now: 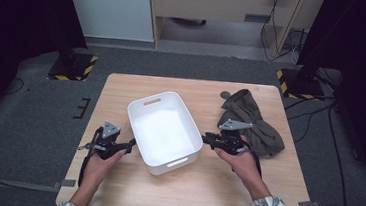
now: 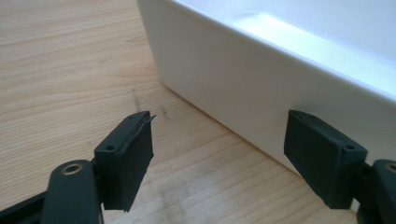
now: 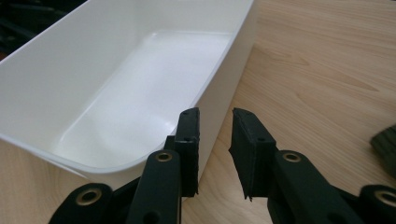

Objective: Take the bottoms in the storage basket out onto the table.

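A white plastic bin (image 1: 175, 163) stands empty in the middle of the wooden table (image 1: 213, 196), turned at an angle. My left gripper (image 1: 128, 145) is low at the bin's left side, open, and its jaws (image 2: 219, 126) face the bin's outer wall (image 2: 233, 70) with nothing between them. My right gripper (image 1: 207, 138) sits by the bin's right wall. Its jaws (image 3: 215, 116) stand a narrow gap apart just outside the rim (image 3: 219, 60), with nothing in the gap. An olive-green cloth (image 1: 254, 122) lies crumpled behind the right hand.
A corner of the cloth (image 3: 385, 144) shows at the right edge of the right gripper view. Bare wood lies in front of the bin and along the table's left side. Dark carpet surrounds the table, with stands and cables beyond its far corners.
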Motion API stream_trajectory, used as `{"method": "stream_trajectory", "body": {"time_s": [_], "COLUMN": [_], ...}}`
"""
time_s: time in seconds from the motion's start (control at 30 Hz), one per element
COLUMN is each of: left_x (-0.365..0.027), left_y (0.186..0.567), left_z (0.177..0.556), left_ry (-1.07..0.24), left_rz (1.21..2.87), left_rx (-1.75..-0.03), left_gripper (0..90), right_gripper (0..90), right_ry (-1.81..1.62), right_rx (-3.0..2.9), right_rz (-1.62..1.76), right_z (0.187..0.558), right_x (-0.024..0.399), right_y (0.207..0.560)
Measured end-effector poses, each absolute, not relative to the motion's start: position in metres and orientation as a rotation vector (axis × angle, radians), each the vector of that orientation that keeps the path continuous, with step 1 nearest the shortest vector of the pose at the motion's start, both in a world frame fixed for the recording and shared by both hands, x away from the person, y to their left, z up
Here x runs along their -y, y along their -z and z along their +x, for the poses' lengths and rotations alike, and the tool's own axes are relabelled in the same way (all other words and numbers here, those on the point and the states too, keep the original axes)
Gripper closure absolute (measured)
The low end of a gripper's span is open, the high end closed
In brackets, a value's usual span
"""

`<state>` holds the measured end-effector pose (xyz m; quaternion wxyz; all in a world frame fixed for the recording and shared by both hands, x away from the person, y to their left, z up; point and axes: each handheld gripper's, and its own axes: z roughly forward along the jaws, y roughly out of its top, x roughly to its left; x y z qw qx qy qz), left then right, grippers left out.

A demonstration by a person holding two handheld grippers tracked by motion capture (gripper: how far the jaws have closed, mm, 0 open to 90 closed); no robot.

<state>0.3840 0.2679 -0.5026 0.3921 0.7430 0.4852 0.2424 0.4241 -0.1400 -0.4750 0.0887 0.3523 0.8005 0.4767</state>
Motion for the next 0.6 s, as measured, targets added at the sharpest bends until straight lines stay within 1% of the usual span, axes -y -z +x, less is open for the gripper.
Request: {"method": "stream_trajectory", "body": {"time_s": [0.37,0.6], "left_x": [-0.298,-0.312], "left_y": [0.502,0.499], "left_z": [0.386,0.384], "left_ry": [-0.613,-0.616], "left_rz": [1.844,1.822], "left_rx": [-1.311,-1.347], "left_gripper": [25.7,26.7], "right_gripper": [71.4,69.2], "right_ry": [-1.468,-1.433], "right_rx": [-2.442,-2.498], "right_rz": [0.964,0.913], "right_z": [0.409,0.405], "right_x": [0.103,0.08], "right_y": [0.477,0.482]}}
